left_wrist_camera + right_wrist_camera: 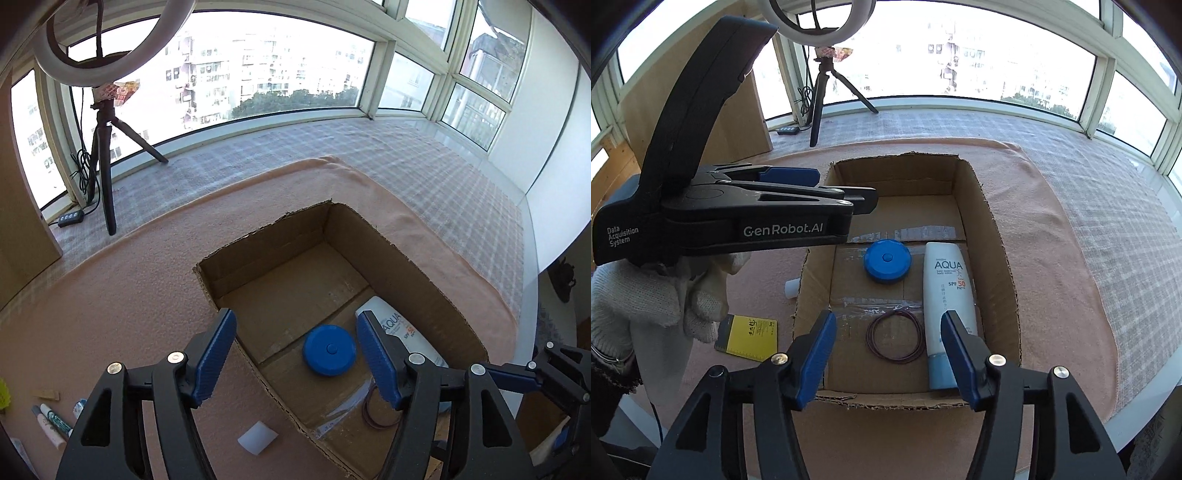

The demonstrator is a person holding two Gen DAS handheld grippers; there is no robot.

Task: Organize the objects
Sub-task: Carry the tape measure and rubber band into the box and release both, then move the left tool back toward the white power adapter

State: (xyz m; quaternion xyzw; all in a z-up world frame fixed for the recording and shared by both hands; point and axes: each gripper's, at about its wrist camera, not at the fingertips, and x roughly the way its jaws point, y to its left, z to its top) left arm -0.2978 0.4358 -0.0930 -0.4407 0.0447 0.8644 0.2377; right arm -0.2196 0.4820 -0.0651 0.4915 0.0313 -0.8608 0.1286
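An open cardboard box sits on a pink towel. Inside lie a blue round tape measure, a white AQUA sunscreen tube and dark red hair ties. My left gripper is open and empty above the box's near left wall; it also shows from the side in the right wrist view. My right gripper is open and empty above the box's near end, over the hair ties.
Outside the box on the towel lie a yellow card, a small white piece, pens and a wooden clip. A ring light on a tripod stands by the window. A wooden board leans at left.
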